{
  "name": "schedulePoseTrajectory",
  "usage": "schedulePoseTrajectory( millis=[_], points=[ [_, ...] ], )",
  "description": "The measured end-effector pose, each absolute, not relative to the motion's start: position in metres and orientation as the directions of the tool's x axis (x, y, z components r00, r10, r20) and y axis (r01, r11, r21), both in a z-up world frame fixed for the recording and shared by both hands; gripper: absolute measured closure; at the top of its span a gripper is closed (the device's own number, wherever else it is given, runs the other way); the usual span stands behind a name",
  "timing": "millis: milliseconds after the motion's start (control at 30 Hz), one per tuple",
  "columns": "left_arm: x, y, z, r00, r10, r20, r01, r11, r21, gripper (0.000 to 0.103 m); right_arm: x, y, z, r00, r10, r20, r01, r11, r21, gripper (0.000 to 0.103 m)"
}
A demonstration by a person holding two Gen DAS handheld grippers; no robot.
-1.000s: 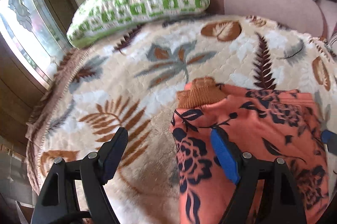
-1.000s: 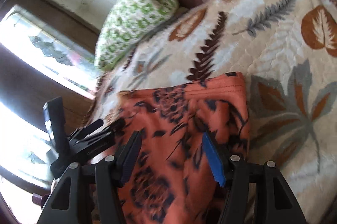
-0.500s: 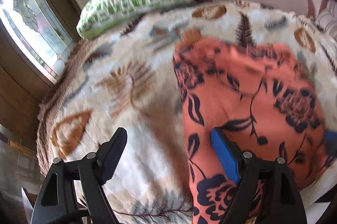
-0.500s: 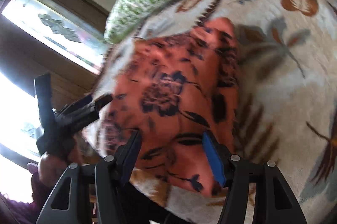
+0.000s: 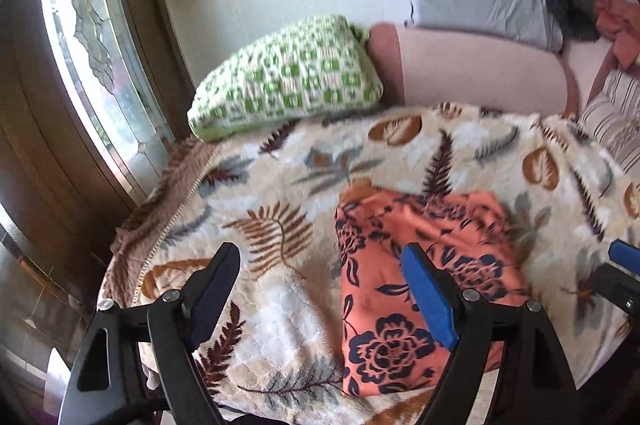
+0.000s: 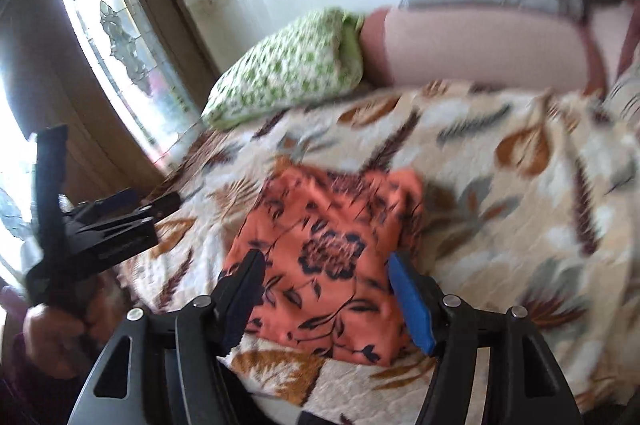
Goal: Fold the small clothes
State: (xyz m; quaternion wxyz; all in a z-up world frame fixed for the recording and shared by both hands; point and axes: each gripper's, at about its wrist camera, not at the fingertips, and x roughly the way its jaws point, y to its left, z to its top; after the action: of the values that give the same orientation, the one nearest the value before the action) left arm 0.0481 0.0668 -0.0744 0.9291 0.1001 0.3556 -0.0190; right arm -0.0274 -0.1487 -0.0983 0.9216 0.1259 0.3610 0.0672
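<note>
Jaws of both grippers gape, empty. The folded orange floral cloth garment [image 5: 420,277] lies on the leaf-patterned fleece bed blanket [image 5: 280,225], between the right gripper's [image 6: 324,297] jaws, probably nearer it; left gripper [image 5: 320,299] sits leftward.

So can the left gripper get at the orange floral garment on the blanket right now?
Probably yes. The left gripper is open and empty, and the orange floral garment lies folded on the blanket just ahead of its blue finger, with nothing lying on it or between them.
</note>
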Motion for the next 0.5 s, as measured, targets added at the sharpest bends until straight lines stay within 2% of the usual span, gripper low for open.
schedulePoseTrajectory(
  millis=[233, 500],
  points=[
    [0.018, 0.07, -0.039, 0.783, 0.04, -0.621, 0.067, 0.987, 0.147, 0.015, -0.051, -0.144, -0.068, 0.791, 0.087, -0.605, 0.049, 0.978, 0.204, 0.03],
    [-0.003, 0.076, -0.023, 0.796, 0.075, -0.6, 0.015, 0.99, 0.143, 0.015, -0.069, -0.144, -0.062, 0.8, 0.084, -0.594, 0.067, 0.971, 0.228, 0.03]
  ],
)
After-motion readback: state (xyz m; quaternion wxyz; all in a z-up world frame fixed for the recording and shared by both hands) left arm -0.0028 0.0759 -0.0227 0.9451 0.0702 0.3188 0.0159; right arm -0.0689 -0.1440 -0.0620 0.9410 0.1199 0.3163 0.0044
